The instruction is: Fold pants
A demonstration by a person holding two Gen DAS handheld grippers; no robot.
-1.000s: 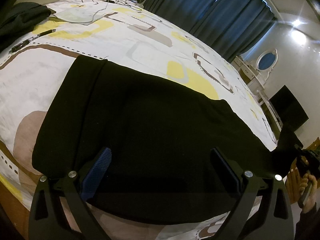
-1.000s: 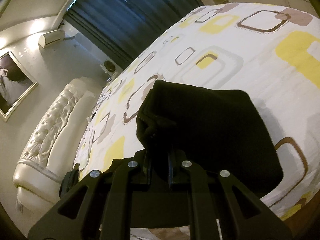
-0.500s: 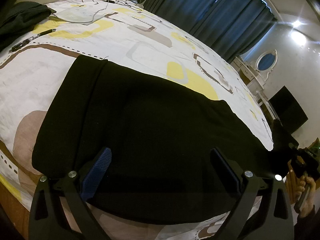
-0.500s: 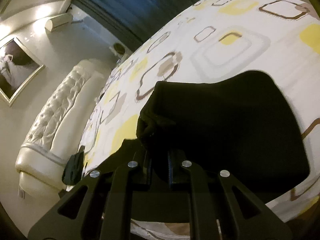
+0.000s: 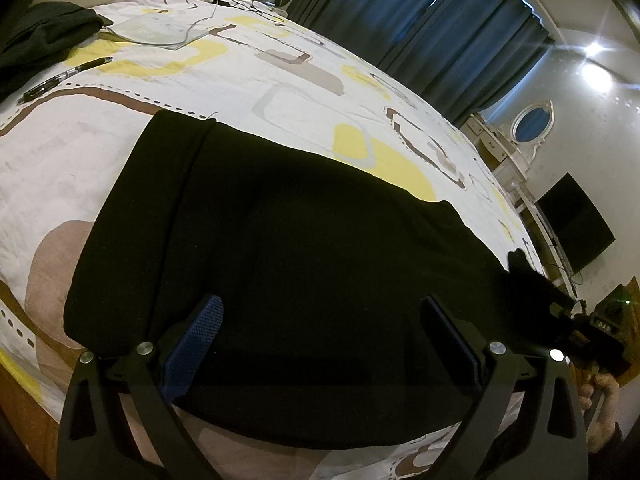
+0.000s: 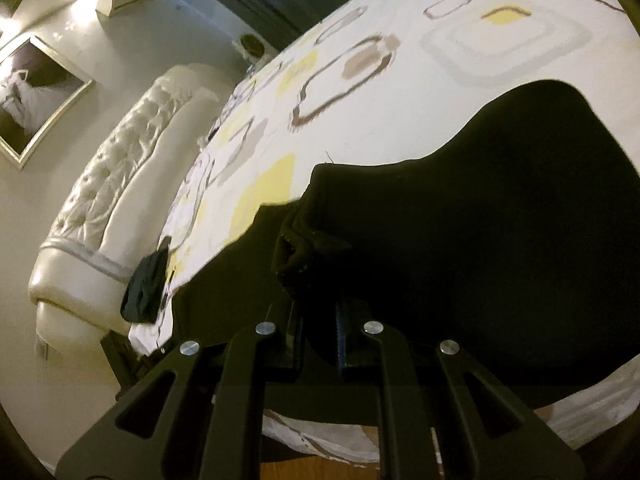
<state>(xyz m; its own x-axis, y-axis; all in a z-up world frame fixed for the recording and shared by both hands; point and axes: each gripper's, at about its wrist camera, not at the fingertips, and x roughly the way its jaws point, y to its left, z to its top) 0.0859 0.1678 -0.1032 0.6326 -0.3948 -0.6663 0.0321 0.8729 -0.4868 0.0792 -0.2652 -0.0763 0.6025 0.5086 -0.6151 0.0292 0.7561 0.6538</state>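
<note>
1. Bed [image 5: 280, 92]: a patterned sheet serves as the flat work surface. A pen [image 5: 66, 73] and a dark garment [image 5: 44, 36] lie at about ten o'clock in the left wrist view, well apart from the work, so the folding area stays free.

2. Pants [image 5: 304, 248]: black, spread flat across the centre of the left wrist view, running from eight o'clock toward three o'clock. One end lies flat on the sheet, probably as the anchor of the fold.

3. Left gripper [image 5: 320, 344]: at six o'clock, low over the near edge of the pants. Its jaws stand wide with nothing between them; the blue pad [image 5: 196, 344] faces cloth it does not press. It appears positioned to pin or smooth the fabric.

4. Right gripper [image 6: 318, 320]: at six o'clock in the right wrist view. Its jaws are nearly closed, pinching a bunched edge of the pants [image 6: 480, 240], whose fold stands lifted above the sheet toward one o'clock. The narrow pinch keeps limp cloth from slipping while it is carried over.

5. Person's hand [image 5: 600, 396]: at four o'clock in the left wrist view, holding the right gripper's handle.
</note>
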